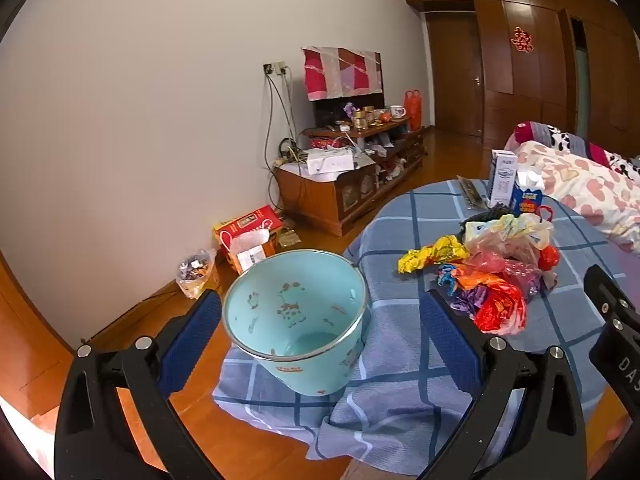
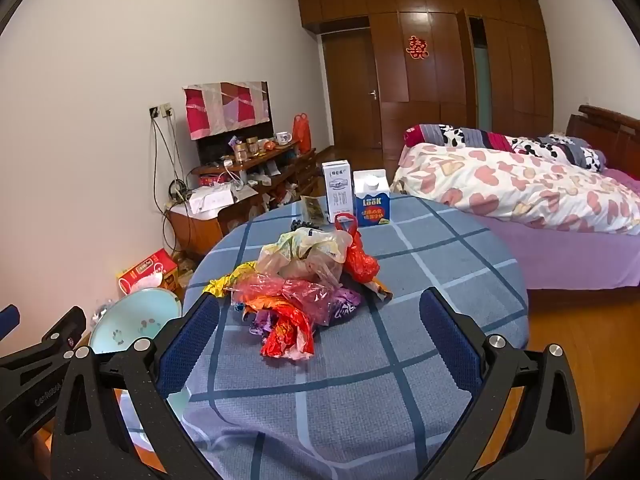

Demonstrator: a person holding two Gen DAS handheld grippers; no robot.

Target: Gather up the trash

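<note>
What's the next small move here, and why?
Probably ease the right gripper forward onto the red wrapper at the pile's near edge: both grippers are open and empty, and the light-blue bucket waits empty by the left gripper.

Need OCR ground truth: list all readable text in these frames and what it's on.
"LOOK": blue carton on the table.
Red double-happiness sign: wardrobe door.
"DAS", cut off: right tongs.
White carton: print too blurred.
Red box on floor, bucket label: unreadable.
</note>
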